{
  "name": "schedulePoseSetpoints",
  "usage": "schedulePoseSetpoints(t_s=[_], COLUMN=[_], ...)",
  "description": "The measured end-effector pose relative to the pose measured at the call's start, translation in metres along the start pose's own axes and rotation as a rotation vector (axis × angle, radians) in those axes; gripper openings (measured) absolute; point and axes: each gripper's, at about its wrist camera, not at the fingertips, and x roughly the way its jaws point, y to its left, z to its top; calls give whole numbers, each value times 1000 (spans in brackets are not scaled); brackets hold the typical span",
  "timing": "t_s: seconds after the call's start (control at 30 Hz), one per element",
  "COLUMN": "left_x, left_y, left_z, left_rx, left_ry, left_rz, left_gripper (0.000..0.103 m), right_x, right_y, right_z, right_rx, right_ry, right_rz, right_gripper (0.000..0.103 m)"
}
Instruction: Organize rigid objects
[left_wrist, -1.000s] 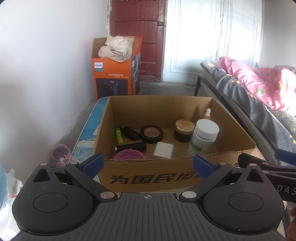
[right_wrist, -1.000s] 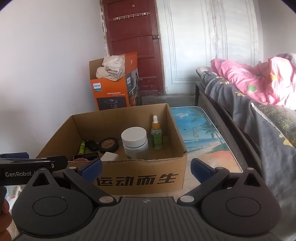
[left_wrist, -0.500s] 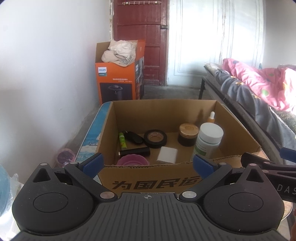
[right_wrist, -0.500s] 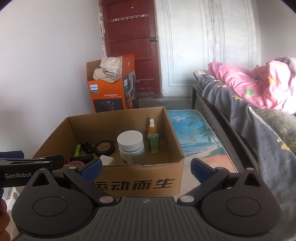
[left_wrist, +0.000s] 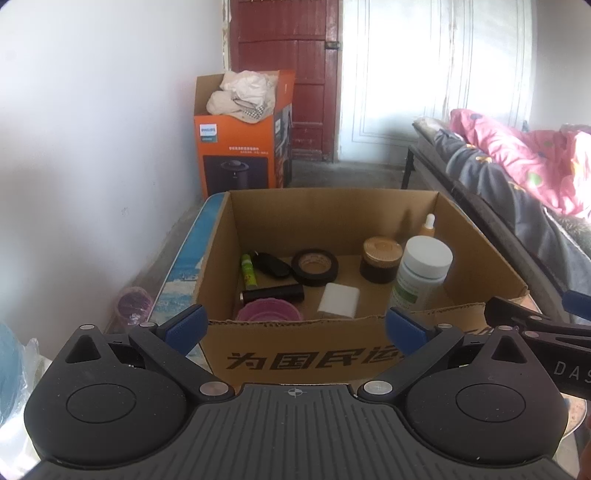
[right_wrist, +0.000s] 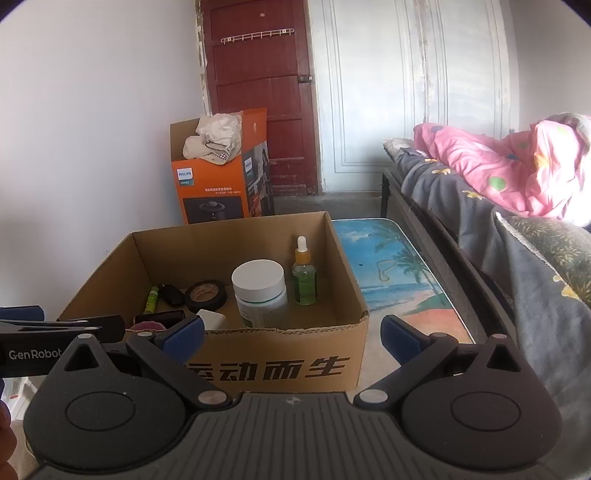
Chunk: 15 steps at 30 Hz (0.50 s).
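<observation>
An open cardboard box stands on a small table with a beach picture. Inside it are a white-capped jar, a green dropper bottle, a brown jar with a gold lid, a black tape roll, a white block, a black tube, a green tube, a black key fob and a pink bowl. My left gripper and right gripper both hover open and empty before the box's near wall.
An orange appliance box stuffed with cloth stands on the floor by the red door. A bed with grey and pink bedding runs along the right. A white wall is on the left, and a purple cup sits on the floor.
Both grippers have drawn back and risen a little from the box, so more of the room shows. The jaws stayed open and the objects in the box have not moved.
</observation>
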Motion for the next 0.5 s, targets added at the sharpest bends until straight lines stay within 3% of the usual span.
schedulePoseSetpoints(t_s=[0.5], left_x=[6], left_y=[4], left_z=[-2], left_rx=[1], left_ry=[46], left_rz=[13], left_gripper=[103], right_x=[10], right_y=[-1], right_z=[-4], right_rx=[4], right_ry=[23], right_rz=[7], right_gripper=[103])
